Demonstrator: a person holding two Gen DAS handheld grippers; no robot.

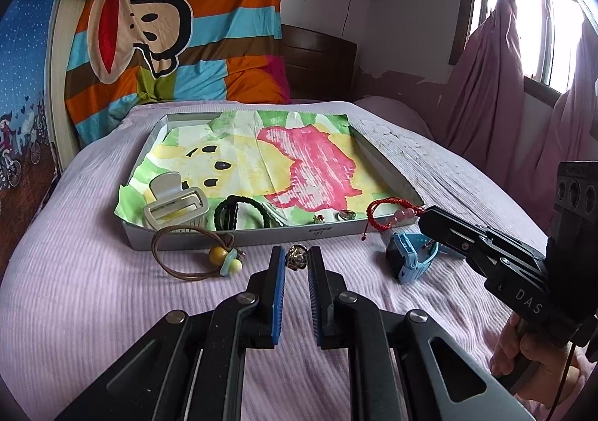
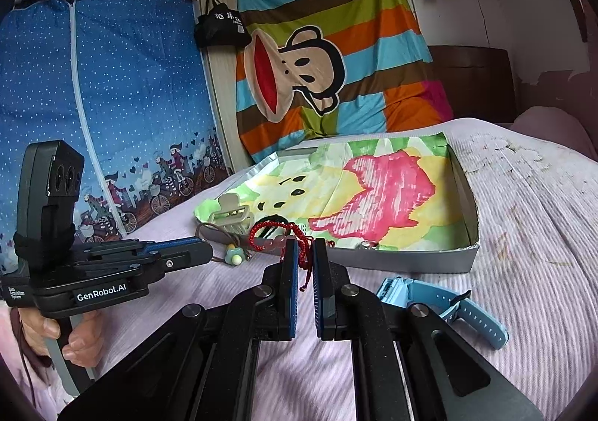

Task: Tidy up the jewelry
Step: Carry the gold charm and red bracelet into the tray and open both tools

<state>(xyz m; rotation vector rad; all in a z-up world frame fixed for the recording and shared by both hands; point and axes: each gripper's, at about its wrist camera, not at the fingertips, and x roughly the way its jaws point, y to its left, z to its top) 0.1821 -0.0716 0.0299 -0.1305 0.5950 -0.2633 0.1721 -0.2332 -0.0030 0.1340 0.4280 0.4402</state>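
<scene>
Leftmost, at nine o'clock on the tray's [image 1: 261,236] paper lining, lies the grey hair claw [image 1: 175,202], with the brown hair tie [image 1: 194,252] just outside the front wall and the dark green braided bands [image 1: 243,213] inside, toward seven o'clock. Next, my left gripper [image 1: 297,260] is clenched on a small metallic bell-like charm [image 1: 296,257], carried clear of the pink bedspread [image 1: 93,290]. Further right, my right gripper [image 2: 304,252] is pinched on the red braided bracelet [image 2: 278,234]; its loop and pink beads [image 1: 401,217] dangle over the tray's five o'clock corner. The blue watch [image 1: 411,256] waits on the bedspread, near that corner.

To finish this step well, I judge both pieces should cross the front wall before release. I would carry the bracelet high enough that its hanging cord clears the rim, lower it onto bare paper toward three o'clock, and set the charm apart from the green bands, so nothing tangles.
</scene>
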